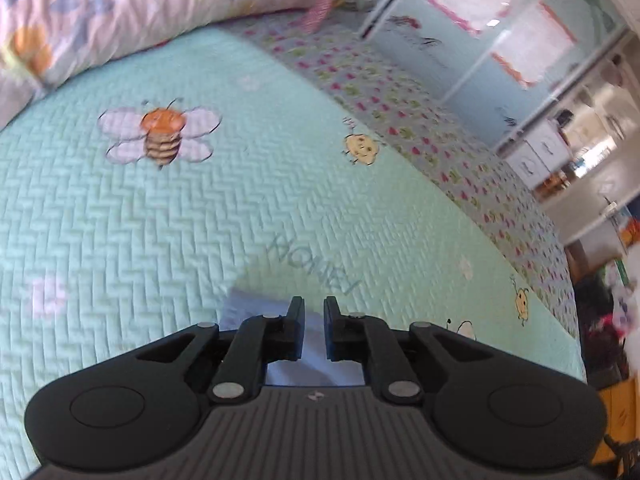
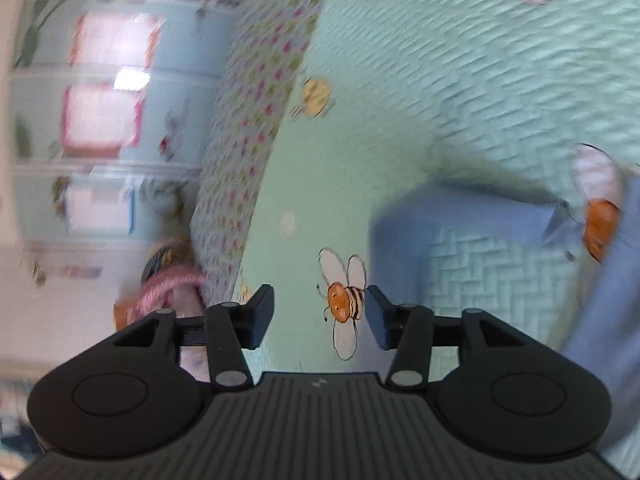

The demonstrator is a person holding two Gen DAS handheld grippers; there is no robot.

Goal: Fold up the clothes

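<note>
A light blue garment [image 2: 460, 216] lies on the mint quilted bedspread [image 2: 480, 80], one band folded across and another strip running down the right edge. My right gripper [image 2: 319, 292] hovers just left of it, open, with only a printed bee showing between its fingers. In the left wrist view a patch of the same light blue garment [image 1: 248, 308] shows under and behind my left gripper [image 1: 313, 302]. Its jaws stand a narrow gap apart, and no cloth is pinched between the pads. The view from the right wrist is motion-blurred.
A floral pillow or duvet [image 1: 100, 12] lies along the bed's far end, with a pink knitted item [image 1: 320, 0] beside it. The bed's heart-patterned side [image 1: 400, 100] drops toward pale blue wardrobe doors [image 1: 500, 20]. Cluttered shelves and boxes [image 1: 540, 152] stand beyond.
</note>
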